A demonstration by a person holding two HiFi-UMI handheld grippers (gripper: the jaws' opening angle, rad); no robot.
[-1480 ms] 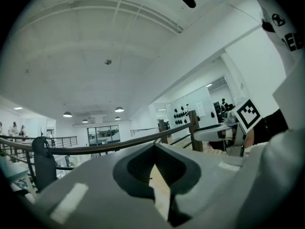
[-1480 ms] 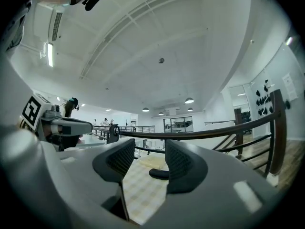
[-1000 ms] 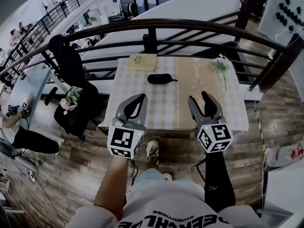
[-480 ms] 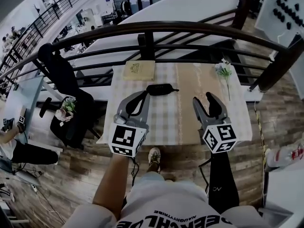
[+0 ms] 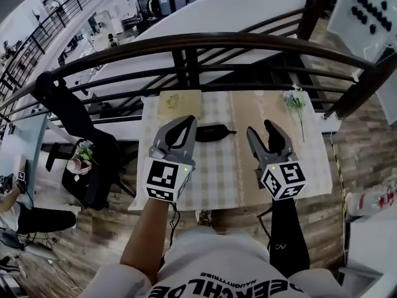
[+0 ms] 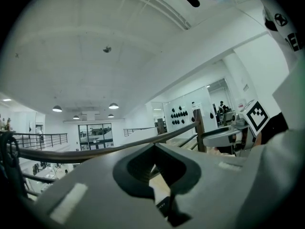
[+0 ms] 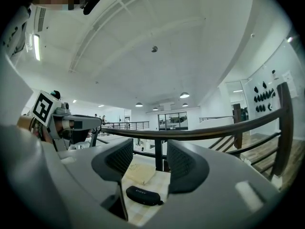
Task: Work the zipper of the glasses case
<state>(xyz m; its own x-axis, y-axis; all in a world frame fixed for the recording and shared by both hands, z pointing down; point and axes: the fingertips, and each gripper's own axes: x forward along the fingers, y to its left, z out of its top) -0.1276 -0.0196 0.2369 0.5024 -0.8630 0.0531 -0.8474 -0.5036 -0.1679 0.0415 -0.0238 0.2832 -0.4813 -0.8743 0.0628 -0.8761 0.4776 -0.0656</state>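
Lying on the checked tablecloth (image 5: 218, 169), smooth black oval glasses case (image 5: 211, 132), left tool (image 5: 188, 121) pressed together, right tool (image 5: 260, 128) spread.

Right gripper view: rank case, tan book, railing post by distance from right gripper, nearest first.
1. Case, low centre on the table.
2. Tan book, just behind the case.
3. Railing post, beyond the table's far edge.

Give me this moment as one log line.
stage: pre-contact | left gripper: shut, empty | right gripper: open, empty | glasses case: on table, untouched, ahead of both grippers
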